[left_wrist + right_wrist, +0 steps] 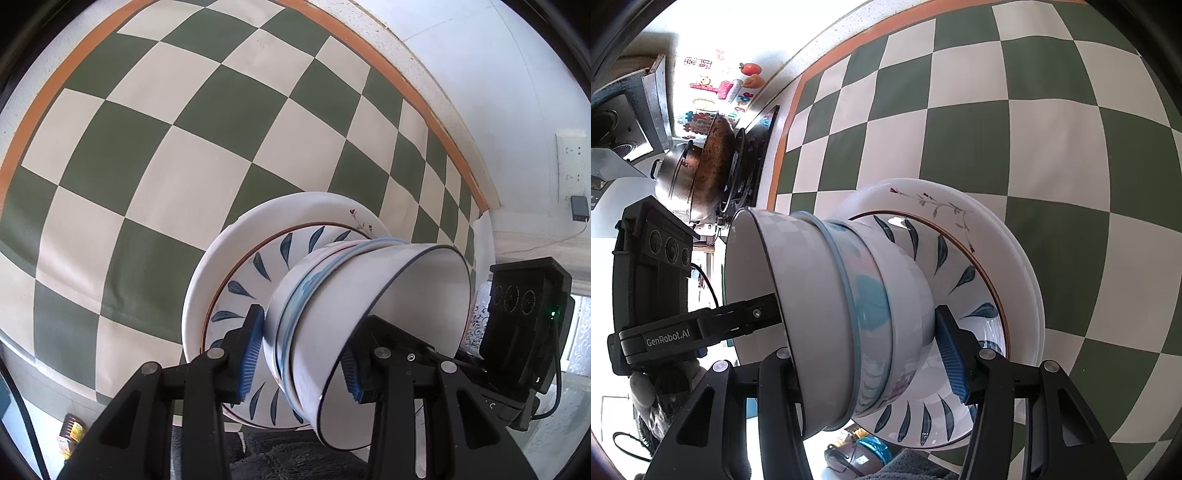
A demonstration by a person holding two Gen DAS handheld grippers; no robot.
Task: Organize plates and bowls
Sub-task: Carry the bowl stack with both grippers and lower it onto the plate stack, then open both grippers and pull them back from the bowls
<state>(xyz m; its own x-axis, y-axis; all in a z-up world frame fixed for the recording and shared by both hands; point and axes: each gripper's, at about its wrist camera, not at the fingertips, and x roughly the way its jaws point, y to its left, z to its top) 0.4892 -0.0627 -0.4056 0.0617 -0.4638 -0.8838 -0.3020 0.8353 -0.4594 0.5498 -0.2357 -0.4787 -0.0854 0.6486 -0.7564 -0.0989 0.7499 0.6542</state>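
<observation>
Blue ribbed pads on the left tool [301, 360] sit either side of a stack of bowls [332, 317], one pad outside near the base, the other inside the mouth of the top bowl [399, 332]; the fingers look closed on the stack. From the other side, the right tool [871, 363] grips the same bowls [849, 314], one blue pad [951, 356] against the lowest bowl, the other finger hidden behind the top bowl's [809, 314] wall.

Three nested bowls rest on a plate with blue leaf marks [240, 288], which lies on a larger white plate [266, 214] with a thin painted twig. Both plates sit on a green and cream checked cloth [184, 147] over the table. In the right wrist view a wok [714, 162] and a steel pot [674, 173] stand on a stove past the cloth's orange border.
</observation>
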